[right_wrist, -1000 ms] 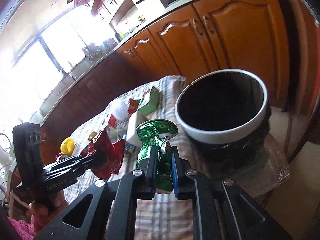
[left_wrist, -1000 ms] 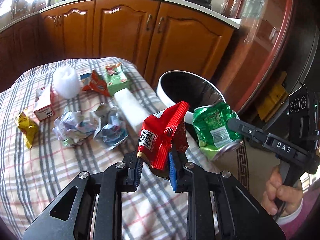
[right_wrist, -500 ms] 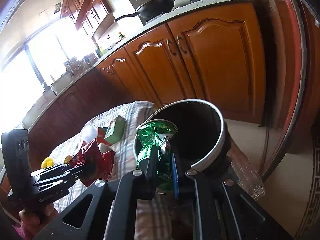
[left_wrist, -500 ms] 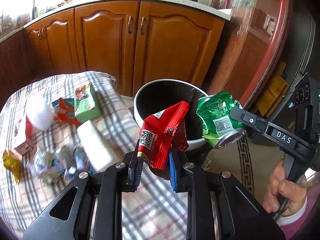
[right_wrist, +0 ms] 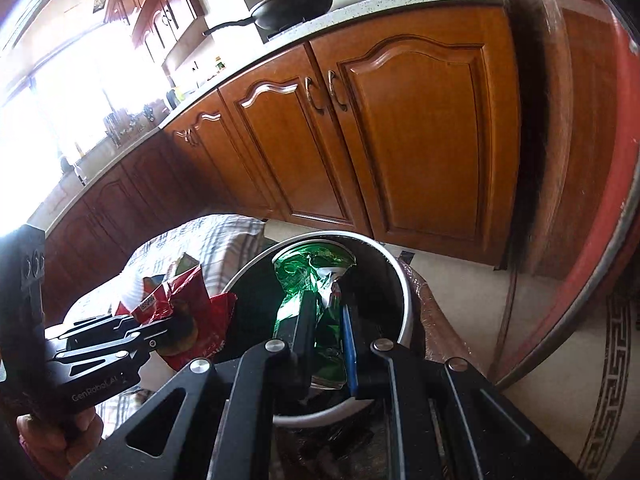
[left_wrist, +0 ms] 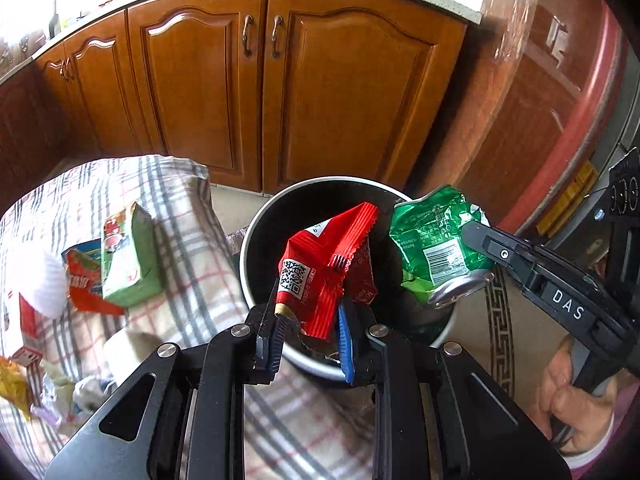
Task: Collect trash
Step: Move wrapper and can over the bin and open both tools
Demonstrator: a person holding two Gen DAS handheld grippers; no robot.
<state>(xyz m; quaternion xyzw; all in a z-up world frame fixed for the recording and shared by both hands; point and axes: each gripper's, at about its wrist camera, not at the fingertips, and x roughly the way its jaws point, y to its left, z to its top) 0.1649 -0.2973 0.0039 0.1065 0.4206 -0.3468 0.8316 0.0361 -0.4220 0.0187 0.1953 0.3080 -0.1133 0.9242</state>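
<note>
A red snack wrapper (left_wrist: 320, 272) with a QR code sticks up from my left gripper (left_wrist: 308, 328), which is shut on it above the round bin (left_wrist: 256, 236) with the white rim and black liner. My right gripper (right_wrist: 324, 320) is shut on a crushed green can (right_wrist: 304, 284) and holds it over the same bin (right_wrist: 400, 304). The can (left_wrist: 436, 248) hangs at the bin's right rim in the left wrist view. The red wrapper (right_wrist: 188, 304) and left gripper (right_wrist: 176, 328) show at the bin's left in the right wrist view.
More litter lies on the checked cloth (left_wrist: 192, 272) left of the bin: a green carton (left_wrist: 128, 256), a red packet (left_wrist: 84, 284), a yellow wrapper (left_wrist: 12, 384), crumpled paper. Wooden cabinets (left_wrist: 248, 92) stand behind, and a red-edged round table (left_wrist: 560, 128) at the right.
Both grippers have carried their loads from above the cloth to over the bin's mouth; the litter on the cloth has slid to the left of the view.
</note>
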